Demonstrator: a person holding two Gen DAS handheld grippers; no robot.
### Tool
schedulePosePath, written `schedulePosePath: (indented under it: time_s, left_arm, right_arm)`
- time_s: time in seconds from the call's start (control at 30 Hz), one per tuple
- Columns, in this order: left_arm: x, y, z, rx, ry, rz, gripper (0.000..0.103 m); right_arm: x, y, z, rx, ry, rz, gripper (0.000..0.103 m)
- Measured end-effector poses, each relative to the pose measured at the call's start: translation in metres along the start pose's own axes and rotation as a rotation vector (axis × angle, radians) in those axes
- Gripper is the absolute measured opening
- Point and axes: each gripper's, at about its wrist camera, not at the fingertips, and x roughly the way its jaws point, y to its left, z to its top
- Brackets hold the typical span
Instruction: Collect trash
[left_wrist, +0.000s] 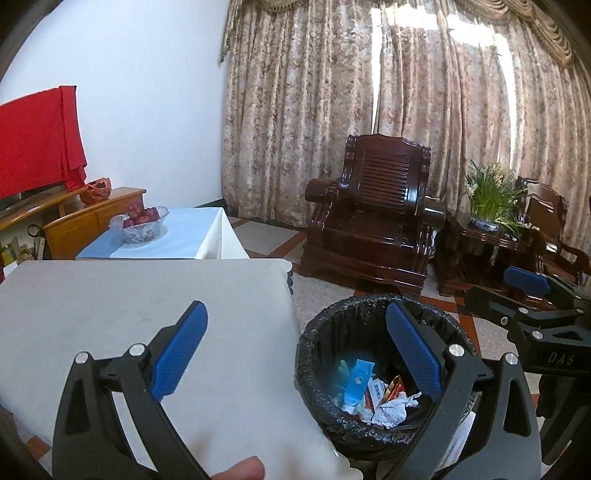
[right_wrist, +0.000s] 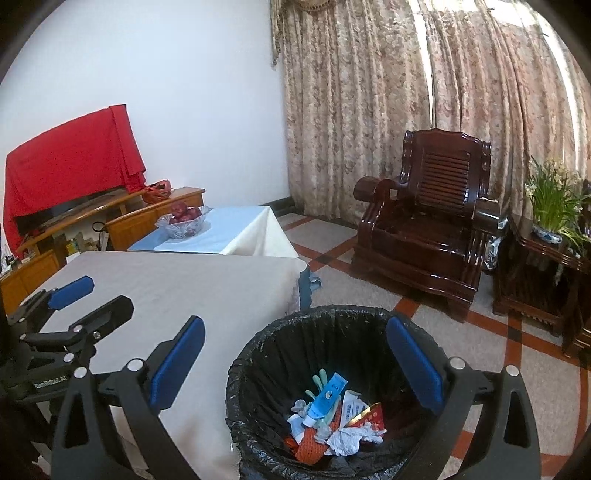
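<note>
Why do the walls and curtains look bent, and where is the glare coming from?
Left wrist view: fisheye curves the curtains; daylight burns through them as white glare. Right wrist view: same bending, dark corners, milder glare; the trash bin stays sharp.

- "GenRobot.AI" in white letters, printed on the black body of the left gripper (right_wrist: 70, 306), which sits to the left of the trash bin (right_wrist: 258, 350) over the worktop (right_wrist: 184, 288).
- The right gripper (left_wrist: 532, 291), just right of the bin, has pale lettering too, but it's upside down and I can't read it.
- Packets inside the bin have print, way too small to read.
</note>
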Motion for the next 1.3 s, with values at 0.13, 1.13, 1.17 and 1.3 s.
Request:
schedulePosePath:
  time_s: [0.13,1.13,1.17,1.3]
  left_arm:
    - [-0.004,0.0,0.001,0.0,-0.009,0.006,0.095]
    - [-0.01,0.006,0.003,-0.004,-0.028,0.017,0.095]
    - [-0.009,0.007,0.003,-0.004,-0.028,0.017,0.095]
    - [-0.009,0.009,0.003,-0.003,-0.027,0.018,0.095]
  right_arm:
    - [-0.001,0.002,0.002,-0.002,-0.005,0.001,0.097]
    - [-0.01,0.009,0.006,-0.017,-0.028,0.009,0.097]
    - [-0.01,0.009,0.006,-0.017,-0.028,0.009,0.097]
    - [-0.01,0.01,0.006,-0.018,-0.027,0.009,0.097]
